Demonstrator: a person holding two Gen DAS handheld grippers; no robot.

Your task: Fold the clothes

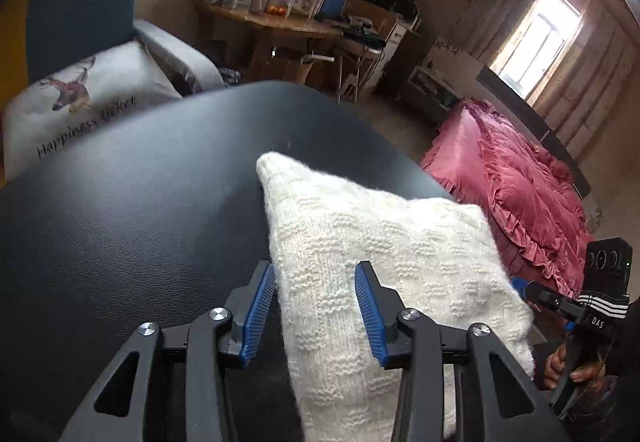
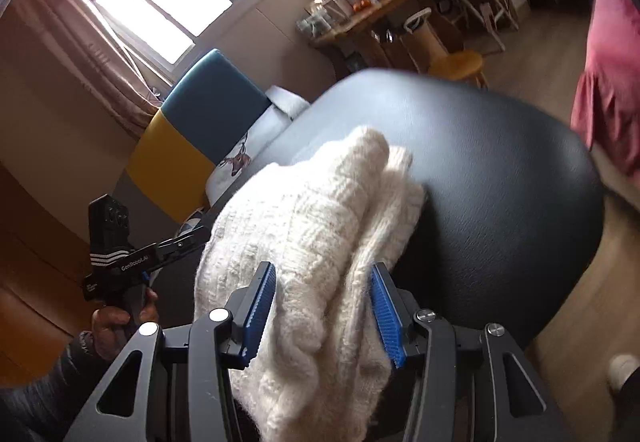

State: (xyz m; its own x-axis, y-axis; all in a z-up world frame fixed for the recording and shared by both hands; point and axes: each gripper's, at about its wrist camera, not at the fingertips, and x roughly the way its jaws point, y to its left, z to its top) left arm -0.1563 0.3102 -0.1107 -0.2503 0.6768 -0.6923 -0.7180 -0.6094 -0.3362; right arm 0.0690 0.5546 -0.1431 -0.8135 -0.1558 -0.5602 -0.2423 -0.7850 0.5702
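Note:
A cream knitted sweater (image 1: 380, 242) lies folded into a thick bundle on the black leather-like tabletop (image 1: 140, 201). My left gripper (image 1: 316, 270) is open, its blue pads (image 1: 258, 314) straddling the bundle's left edge. In the right wrist view the sweater (image 2: 320, 201) is bunched in rolls and fills the gap of my open right gripper (image 2: 323, 268), brushing both pads (image 2: 386, 316). Each gripper shows in the other's view, held by a hand: the right one (image 1: 560, 302) at the bundle's far right, the left one (image 2: 168, 246) reaching into its left side.
The tabletop (image 2: 500, 181) curves away to a rounded far edge. Behind it are a blue and yellow chair (image 1: 84, 1) with a deer-print cushion (image 1: 84, 97), a cluttered wooden desk (image 1: 280, 21), and a pink ruffled bed (image 1: 512, 185) on the right. A wooden stool (image 2: 456, 63) stands past the table.

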